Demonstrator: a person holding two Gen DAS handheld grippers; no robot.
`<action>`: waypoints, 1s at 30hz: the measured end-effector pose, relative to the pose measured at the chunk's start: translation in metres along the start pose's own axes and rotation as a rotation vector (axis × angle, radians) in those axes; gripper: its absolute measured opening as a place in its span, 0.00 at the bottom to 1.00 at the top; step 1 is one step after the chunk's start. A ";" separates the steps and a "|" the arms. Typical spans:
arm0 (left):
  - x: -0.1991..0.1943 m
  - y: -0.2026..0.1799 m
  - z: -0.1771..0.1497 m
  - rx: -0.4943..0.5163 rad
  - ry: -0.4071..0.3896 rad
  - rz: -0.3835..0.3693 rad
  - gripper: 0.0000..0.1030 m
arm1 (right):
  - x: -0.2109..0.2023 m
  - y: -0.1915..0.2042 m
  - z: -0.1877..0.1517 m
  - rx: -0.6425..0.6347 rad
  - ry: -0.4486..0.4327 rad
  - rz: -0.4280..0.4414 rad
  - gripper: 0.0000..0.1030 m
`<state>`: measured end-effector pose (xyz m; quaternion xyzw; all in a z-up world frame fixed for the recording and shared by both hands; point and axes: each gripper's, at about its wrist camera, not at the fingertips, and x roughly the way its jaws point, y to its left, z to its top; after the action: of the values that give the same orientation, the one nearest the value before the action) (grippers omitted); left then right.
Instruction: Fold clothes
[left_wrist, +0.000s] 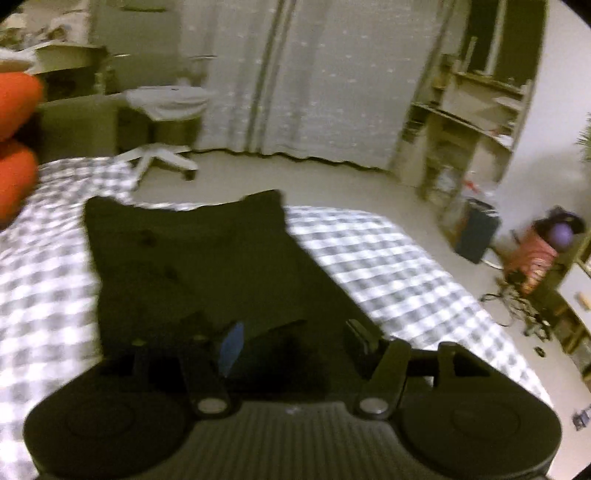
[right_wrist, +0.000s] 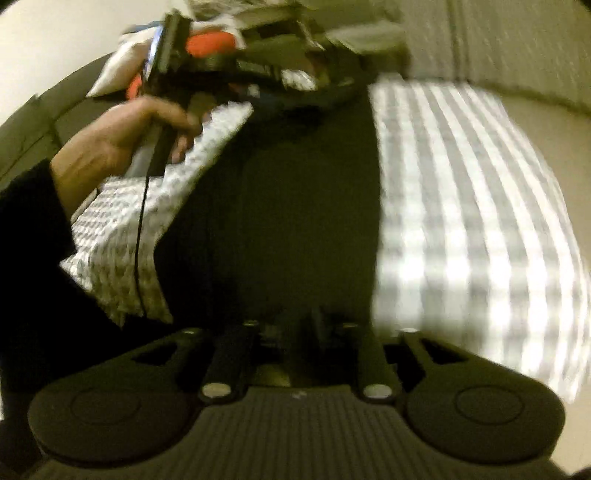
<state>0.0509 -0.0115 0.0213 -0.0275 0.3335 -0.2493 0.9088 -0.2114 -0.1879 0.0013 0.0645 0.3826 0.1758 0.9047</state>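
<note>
Left claw apart above smooth dark garment on checked sheet; right claw state unclear

**Dim, yellow-tinted, blurred**

Both views are dim with a yellowish-green cast. The checked bedcover blows out to near white, while the black garment is so dark that its folds barely read. The right wrist view is heavily motion-blurred: the bedcover's checks smear into streaks, and the hand and the clutter beyond it are soft. The left wrist view is milder, though the curtain and shelves are fuzzy. Fisheye distortion bends the bed's edge and the shelves, and black vignetting cuts the corners.
</note>
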 end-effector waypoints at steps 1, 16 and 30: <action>-0.008 0.008 0.001 -0.026 -0.016 0.003 0.60 | 0.006 0.006 0.008 -0.022 -0.022 0.022 0.50; -0.055 0.079 -0.032 -0.080 -0.013 0.108 0.65 | 0.081 0.064 0.030 -0.122 -0.072 0.077 0.03; -0.023 0.060 -0.058 0.070 0.051 0.189 0.82 | 0.103 0.054 0.107 -0.168 -0.042 0.037 0.19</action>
<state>0.0264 0.0583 -0.0233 0.0423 0.3489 -0.1744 0.9198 -0.0829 -0.0978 0.0204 -0.0009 0.3461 0.2227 0.9114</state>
